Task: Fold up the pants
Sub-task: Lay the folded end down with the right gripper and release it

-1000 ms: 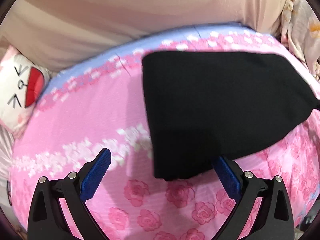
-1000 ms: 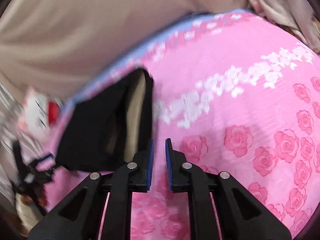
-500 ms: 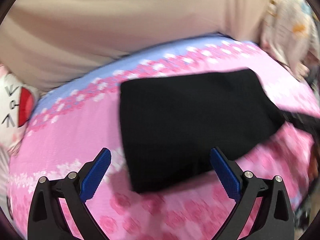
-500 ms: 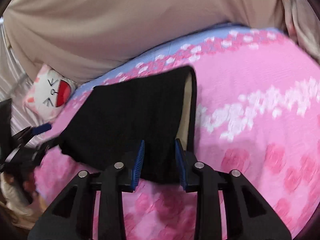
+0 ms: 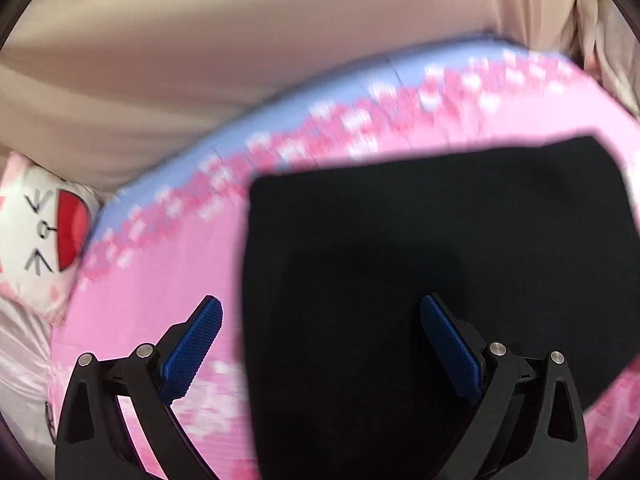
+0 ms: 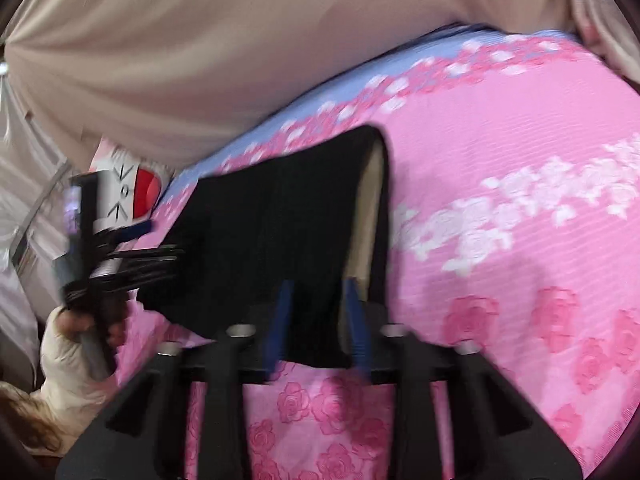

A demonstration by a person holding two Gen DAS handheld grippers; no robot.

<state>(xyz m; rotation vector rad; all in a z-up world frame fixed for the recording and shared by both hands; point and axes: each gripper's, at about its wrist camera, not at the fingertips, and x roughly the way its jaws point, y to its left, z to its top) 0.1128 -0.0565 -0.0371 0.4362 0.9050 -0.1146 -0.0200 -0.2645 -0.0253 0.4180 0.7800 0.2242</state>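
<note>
The right gripper (image 6: 318, 322) has just been narrowing its jaws, the near edge of the black pants (image 6: 276, 236) between its blue pads; whether they pinch is unclear through blur. The left gripper (image 5: 320, 354) gapes wide above the pants on the pink bedspread (image 5: 160, 280). Only the right view shows the pants' beige lining (image 6: 366, 216) and the person's hand (image 6: 74, 320).

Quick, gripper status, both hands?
Left gripper: open wide over the black pants, gripping nothing.
Right gripper: narrowly open, jaws just been closing, pants edge between them, not visibly clamped.
</note>
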